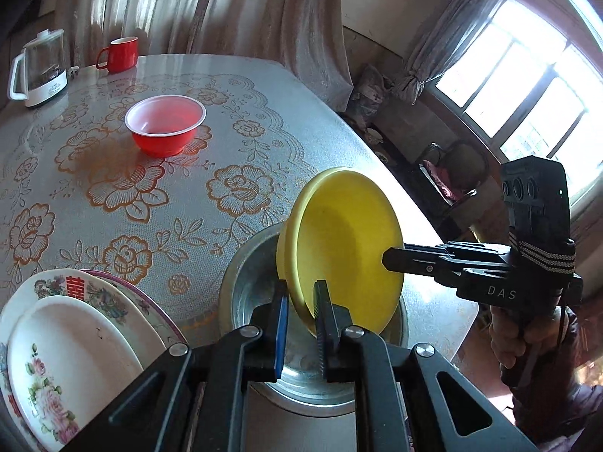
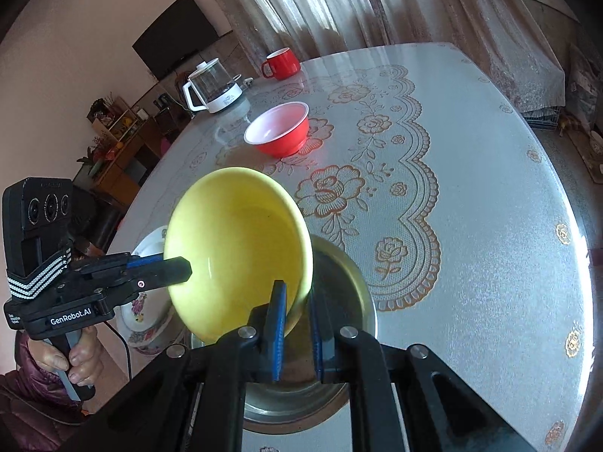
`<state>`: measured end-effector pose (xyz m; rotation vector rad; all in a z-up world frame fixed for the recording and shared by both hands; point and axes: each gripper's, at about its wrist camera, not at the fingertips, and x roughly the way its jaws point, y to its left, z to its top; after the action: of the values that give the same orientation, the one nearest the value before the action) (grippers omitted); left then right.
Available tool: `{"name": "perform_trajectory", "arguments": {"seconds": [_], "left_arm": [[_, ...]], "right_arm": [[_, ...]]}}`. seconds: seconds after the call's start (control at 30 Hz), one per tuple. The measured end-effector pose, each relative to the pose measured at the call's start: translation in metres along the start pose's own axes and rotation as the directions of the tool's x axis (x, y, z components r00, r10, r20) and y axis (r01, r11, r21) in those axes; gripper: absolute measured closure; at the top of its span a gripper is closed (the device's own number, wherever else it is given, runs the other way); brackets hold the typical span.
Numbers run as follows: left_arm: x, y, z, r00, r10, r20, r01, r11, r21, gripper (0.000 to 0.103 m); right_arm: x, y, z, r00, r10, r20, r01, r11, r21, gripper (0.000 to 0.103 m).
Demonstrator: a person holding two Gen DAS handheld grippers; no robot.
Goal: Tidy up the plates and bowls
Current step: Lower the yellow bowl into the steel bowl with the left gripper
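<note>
Two hand-held grippers carry a yellow bowl [image 1: 339, 241] tilted on edge just above a stainless-steel basin [image 1: 241, 286] at the near edge of the table. The left gripper [image 1: 301, 324] is clamped on the bowl's nearer rim, pads pressed to either side of the wall; the right gripper [image 1: 388, 256] pinches the opposite rim, so both tools are closed tight on the same piece. The bowl looks light, rigid and glossy, probably plastic or melamine, and likely to slide in a thin rim pinch; opposing grips on the rim seem the safest hold. Left of the basin lies a stack of flowered plates [image 1: 75, 346], likely ceramic and breakable. Beyond the basin, on the floral tablecloth [image 1: 241, 188], sits a red bowl with a white inside [image 1: 166, 124], well apart. Farthest off stand a red mug [image 1: 118, 54] and a glass kettle [image 1: 37, 71].
</note>
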<state>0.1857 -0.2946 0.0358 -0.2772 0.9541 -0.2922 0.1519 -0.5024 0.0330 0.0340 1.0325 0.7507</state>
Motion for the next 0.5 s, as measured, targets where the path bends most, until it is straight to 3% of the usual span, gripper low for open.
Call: {"name": "perform_trajectory", "arguments": {"seconds": [0.5], "left_arm": [[0.014, 0.000, -0.023, 0.999, -0.005, -0.051, 0.005, 1.000, 0.007, 0.090]], "right_arm": [[0.008, 0.000, -0.021, 0.997, -0.052, -0.054, 0.052, 0.999, 0.001, 0.093]]}}
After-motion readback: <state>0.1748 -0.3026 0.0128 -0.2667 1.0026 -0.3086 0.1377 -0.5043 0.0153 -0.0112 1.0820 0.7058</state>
